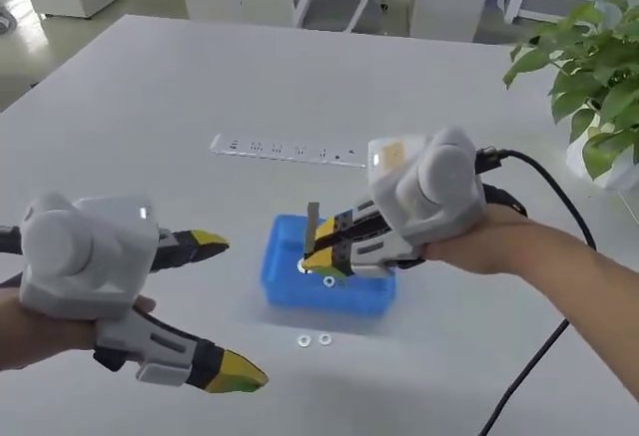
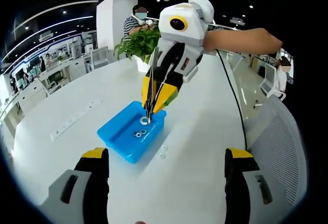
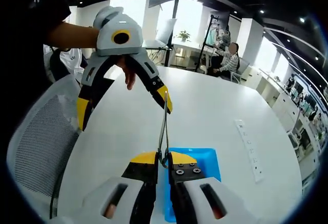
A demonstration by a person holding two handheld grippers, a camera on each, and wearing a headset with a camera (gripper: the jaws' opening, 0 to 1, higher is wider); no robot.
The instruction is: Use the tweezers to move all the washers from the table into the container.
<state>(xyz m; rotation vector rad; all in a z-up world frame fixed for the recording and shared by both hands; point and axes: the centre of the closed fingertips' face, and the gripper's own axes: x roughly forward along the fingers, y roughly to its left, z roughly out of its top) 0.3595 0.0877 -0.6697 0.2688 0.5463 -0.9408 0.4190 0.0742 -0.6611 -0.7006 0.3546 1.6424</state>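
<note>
Tweezers [image 1: 312,228], arms pressed nearly together, are clamped in the right gripper [image 1: 324,254], tips lowered to a washer [image 1: 303,267] inside the blue container [image 1: 290,296]; a pinch cannot be confirmed. Two washers [image 1: 303,339] lie on the table [image 1: 150,137]. The left gripper [image 1: 235,311] is held spread.

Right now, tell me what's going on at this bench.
A person's right tool is shut on tweezers, their tips down in the blue container, where washers already lie. The left tool hangs open off to the side, holding nothing. Two washers wait on the table just in front of the container.
</note>
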